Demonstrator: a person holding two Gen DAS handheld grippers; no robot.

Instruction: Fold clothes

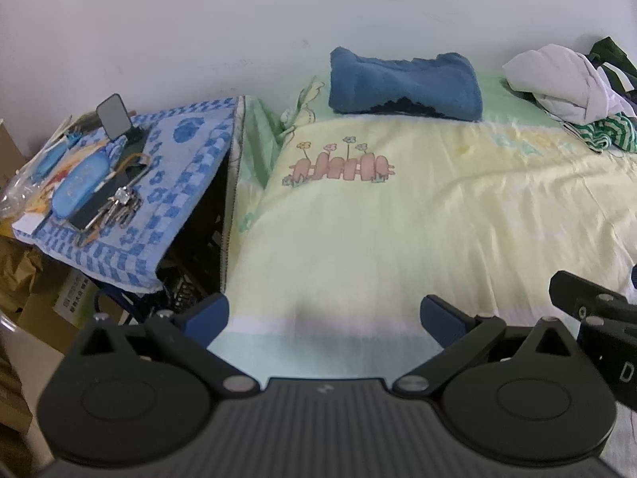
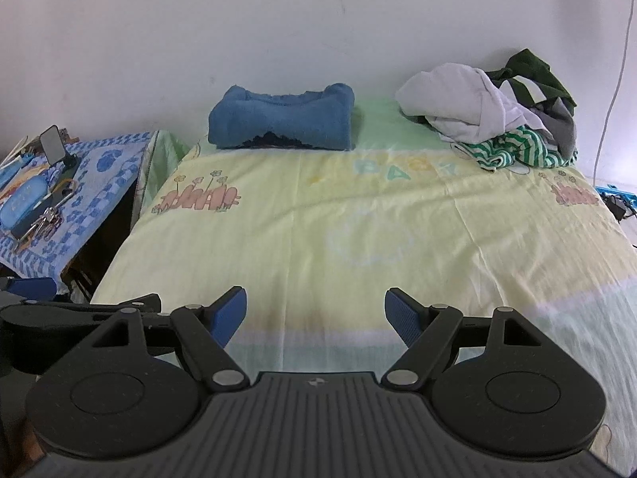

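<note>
Both claws, left claw [image 1: 324, 314] and right claw [image 2: 314, 310], stand apart, holding nothing, above the bed's [image 2: 358, 239] near edge; the clothes pile [image 2: 497, 119] sits at its far right corner

Side table [image 1: 187, 183]: keys [image 1: 119, 207], blue case [image 1: 79, 187], small mirror [image 1: 113, 115], perhaps phone

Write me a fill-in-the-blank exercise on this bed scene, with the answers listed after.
1. The folded towel by the wall is ____ in colour.
2. The unfolded clothes pile lies to the ____ of the towel in the right wrist view.
3. Both the left gripper and right gripper have their jaws ____.
4. The keys lie on the side ____.

Answers: blue; right; open; table
</note>
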